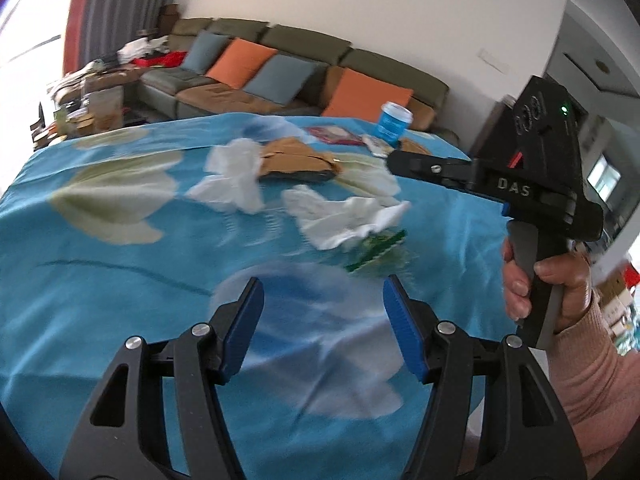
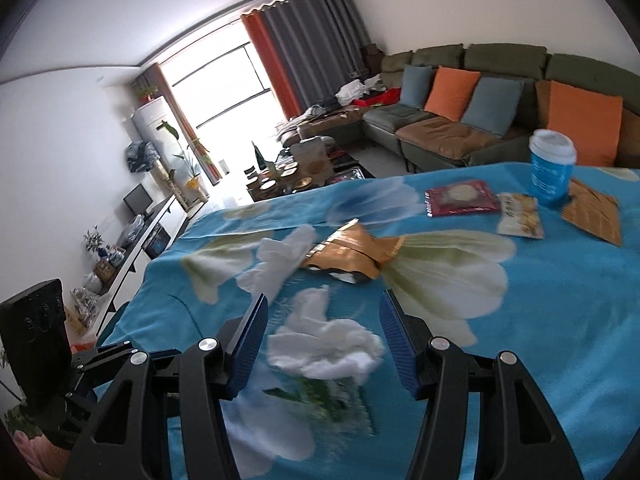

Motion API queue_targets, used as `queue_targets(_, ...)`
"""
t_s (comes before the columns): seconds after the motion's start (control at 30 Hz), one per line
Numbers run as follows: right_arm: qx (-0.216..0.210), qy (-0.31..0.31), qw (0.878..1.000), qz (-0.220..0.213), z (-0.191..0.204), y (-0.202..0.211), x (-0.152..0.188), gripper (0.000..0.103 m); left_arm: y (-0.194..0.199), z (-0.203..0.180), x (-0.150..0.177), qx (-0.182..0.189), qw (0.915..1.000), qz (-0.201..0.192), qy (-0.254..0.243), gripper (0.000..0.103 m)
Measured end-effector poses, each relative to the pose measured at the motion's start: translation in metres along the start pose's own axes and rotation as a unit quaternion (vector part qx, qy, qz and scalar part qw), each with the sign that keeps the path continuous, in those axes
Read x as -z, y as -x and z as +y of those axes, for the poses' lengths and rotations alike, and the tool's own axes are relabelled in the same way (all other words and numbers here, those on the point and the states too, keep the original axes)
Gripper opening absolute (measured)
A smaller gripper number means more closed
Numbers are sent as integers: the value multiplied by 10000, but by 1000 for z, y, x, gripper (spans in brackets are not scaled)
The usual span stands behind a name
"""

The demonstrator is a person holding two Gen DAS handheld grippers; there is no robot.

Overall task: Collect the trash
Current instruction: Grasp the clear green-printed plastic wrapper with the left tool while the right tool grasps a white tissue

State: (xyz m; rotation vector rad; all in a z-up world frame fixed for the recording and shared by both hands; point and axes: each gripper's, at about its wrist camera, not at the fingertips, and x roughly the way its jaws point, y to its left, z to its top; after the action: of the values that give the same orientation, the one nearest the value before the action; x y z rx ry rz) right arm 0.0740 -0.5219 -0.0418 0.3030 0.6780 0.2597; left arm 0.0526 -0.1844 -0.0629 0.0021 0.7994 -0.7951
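**Both grippers open over a littered blue tablecloth**

In the right wrist view, the right gripper [image 2: 322, 340] has its jaws spread wide and holds nothing. A crumpled white tissue [image 2: 328, 344] lies between the blue pads on the blue floral tablecloth [image 2: 520, 320], with a blurred green wrapper [image 2: 332, 400] at 6 o'clock of it; its print is unreadable. At 12 o'clock lies a second white tissue [image 2: 280, 260] touching a crumpled gold snack bag [image 2: 352, 252], long axis running 9 to 3 o'clock. Farther off, toward 1 o'clock, sit a red packet [image 2: 460, 198] and a blue cup with white lid [image 2: 552, 172], its lettering too small to read.

In the left wrist view, the left gripper [image 1: 323, 312] is also wide open and empty above bare cloth. The right gripper's body at 3 o'clock reads "DAS".
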Motion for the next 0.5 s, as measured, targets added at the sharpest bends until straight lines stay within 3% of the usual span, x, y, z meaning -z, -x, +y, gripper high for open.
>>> queue_targets(0.4, -91, -287, 9995, 128, -28, -4, 12, 56, -58, -27, -23, 361, 9967, 626, -357, 60)
queue_targets(0.5, -116, -294, 9994, 165, -29, -5, 12, 56, -67, -32, -26, 375, 9955, 740, -458, 55)
